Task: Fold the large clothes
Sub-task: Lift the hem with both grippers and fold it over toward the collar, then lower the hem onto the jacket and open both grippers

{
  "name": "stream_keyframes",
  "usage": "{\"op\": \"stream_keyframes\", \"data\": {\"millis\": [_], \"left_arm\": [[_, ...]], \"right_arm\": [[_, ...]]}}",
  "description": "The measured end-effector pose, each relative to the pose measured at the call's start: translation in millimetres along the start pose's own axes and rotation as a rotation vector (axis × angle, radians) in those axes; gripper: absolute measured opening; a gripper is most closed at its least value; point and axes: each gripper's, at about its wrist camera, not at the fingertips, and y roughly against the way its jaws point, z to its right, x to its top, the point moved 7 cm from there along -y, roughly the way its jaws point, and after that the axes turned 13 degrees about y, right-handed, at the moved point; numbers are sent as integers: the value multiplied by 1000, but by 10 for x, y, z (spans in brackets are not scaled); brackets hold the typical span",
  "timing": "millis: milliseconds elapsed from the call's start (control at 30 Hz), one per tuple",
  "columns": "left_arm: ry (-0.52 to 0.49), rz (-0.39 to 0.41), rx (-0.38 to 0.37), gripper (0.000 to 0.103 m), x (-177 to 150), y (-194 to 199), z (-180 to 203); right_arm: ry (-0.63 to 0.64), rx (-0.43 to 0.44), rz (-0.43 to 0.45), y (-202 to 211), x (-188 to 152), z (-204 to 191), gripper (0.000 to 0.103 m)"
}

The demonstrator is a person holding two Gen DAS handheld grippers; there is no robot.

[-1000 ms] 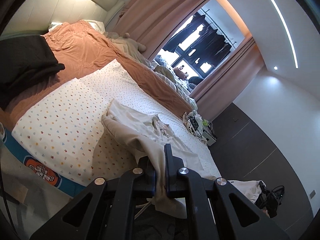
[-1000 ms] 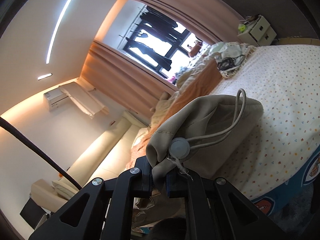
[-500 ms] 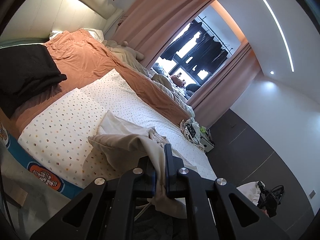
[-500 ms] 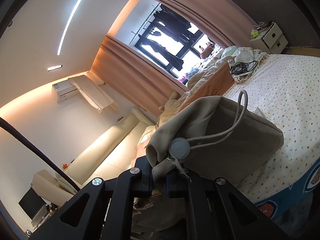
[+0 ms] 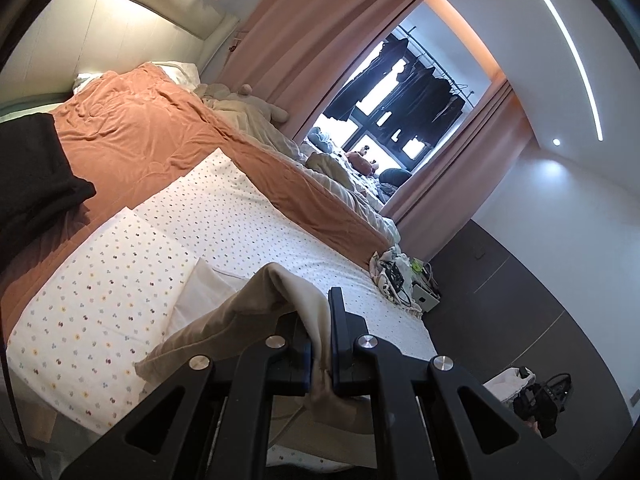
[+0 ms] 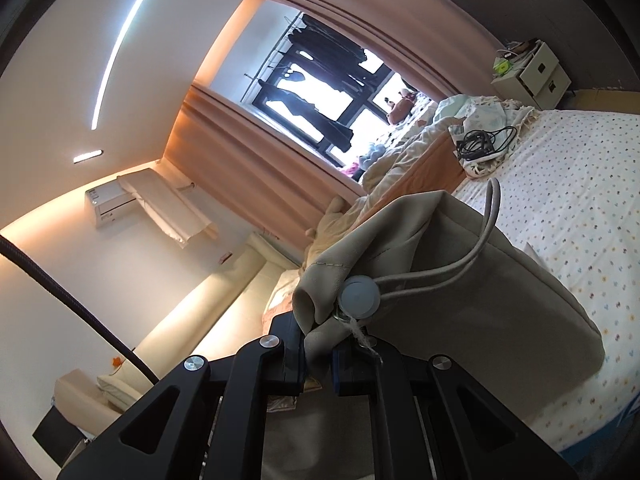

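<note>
A beige garment [image 5: 224,328] with a drawcord is lifted off the dotted white bed sheet [image 5: 132,280]. My left gripper [image 5: 320,340] is shut on one edge of it, and the cloth drapes left and down over the bed's near edge. In the right wrist view my right gripper [image 6: 318,354] is shut on another bunched edge of the beige garment [image 6: 460,304], beside a round grey cord stopper [image 6: 358,295]. The cord [image 6: 486,236] loops up over the hanging cloth. The garment's lower part is hidden behind both grippers.
An orange blanket [image 5: 152,136] and a black folded cloth [image 5: 32,176] lie at the far side of the bed. A bundle with black cables [image 6: 484,144] sits near the bed's end. A small white drawer unit [image 6: 532,72] stands by the curtains [image 5: 304,40]. Dark floor [image 5: 500,300] lies to the right.
Both grippers rose and pulled back from the bed, lifting the beige garment off the sheet; less of it lies on the bed now. Both grips stayed shut.
</note>
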Motion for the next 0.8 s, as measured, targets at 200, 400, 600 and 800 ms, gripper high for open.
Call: {"op": "stream_keyframes", "data": {"millis": [200,400,600,800], "left_arm": [[-1,-46,29,9,221,-620,-3],[6,-107,82,9,290,-1268,-148],[32,-172,151,9,193,-1892,-433],[83,-231,217,9,89,-2448,-801]], "right_arm": [[-26,-50,-5,-475,75,177,6],[-69,-113,-34,-791,28,364,6],[-122,-177,-78,-1071,-93,537,6],[-192,-228,-128,-1269,-281,722,6]]}}
